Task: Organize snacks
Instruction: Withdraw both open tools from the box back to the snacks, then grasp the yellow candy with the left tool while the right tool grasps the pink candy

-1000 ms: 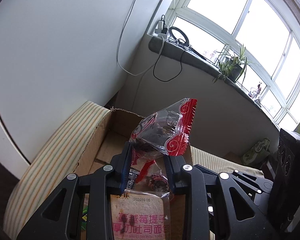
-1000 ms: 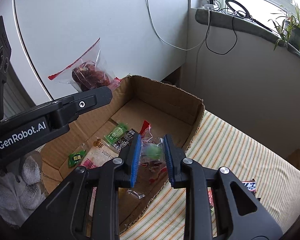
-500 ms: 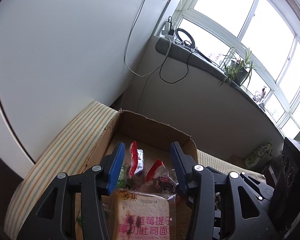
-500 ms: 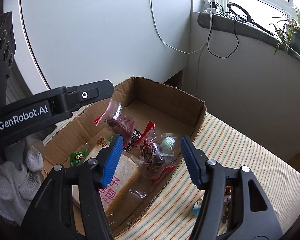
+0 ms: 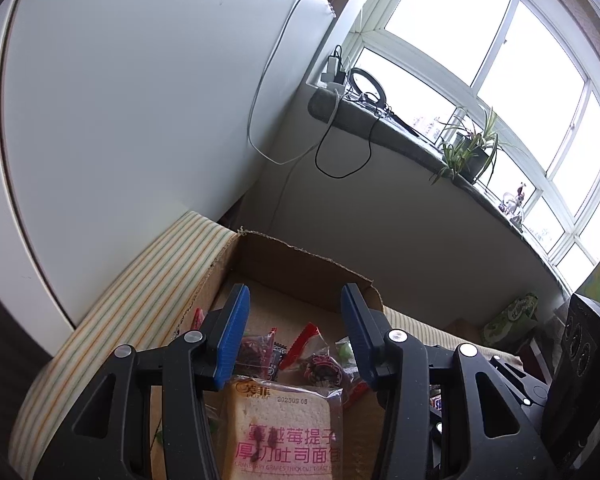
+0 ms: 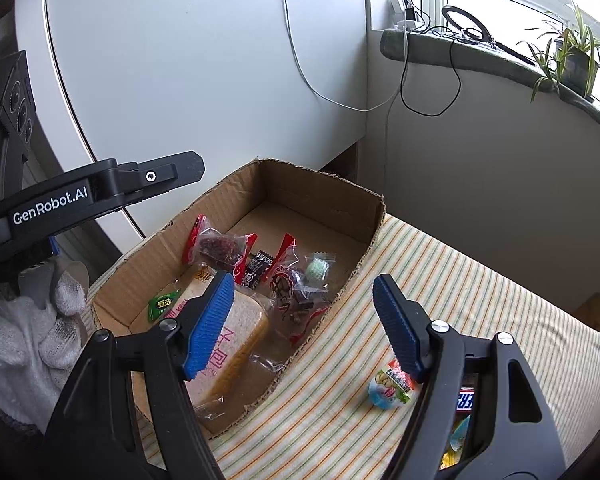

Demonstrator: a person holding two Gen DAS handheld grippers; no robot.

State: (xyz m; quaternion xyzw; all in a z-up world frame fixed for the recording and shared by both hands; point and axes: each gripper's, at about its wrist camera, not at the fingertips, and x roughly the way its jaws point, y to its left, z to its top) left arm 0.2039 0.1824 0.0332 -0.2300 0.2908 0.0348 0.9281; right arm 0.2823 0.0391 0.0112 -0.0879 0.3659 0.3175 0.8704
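Nearest us, our right gripper (image 6: pixel 304 324) hangs with jaws apart and empty; they have just been opening. The round snack cup (image 6: pixel 388 389) lies on the striped cloth (image 6: pixel 440 280) at five o'clock, nearer this hand. Farther, our left gripper (image 5: pixel 296 336) gapes empty above the cardboard box (image 6: pixel 320 184), where dropped packets rest.

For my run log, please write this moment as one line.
left claw: open, empty | right claw: open, empty | bread pack, red snack bags: in cardboard box | jelly cup: on striped cloth
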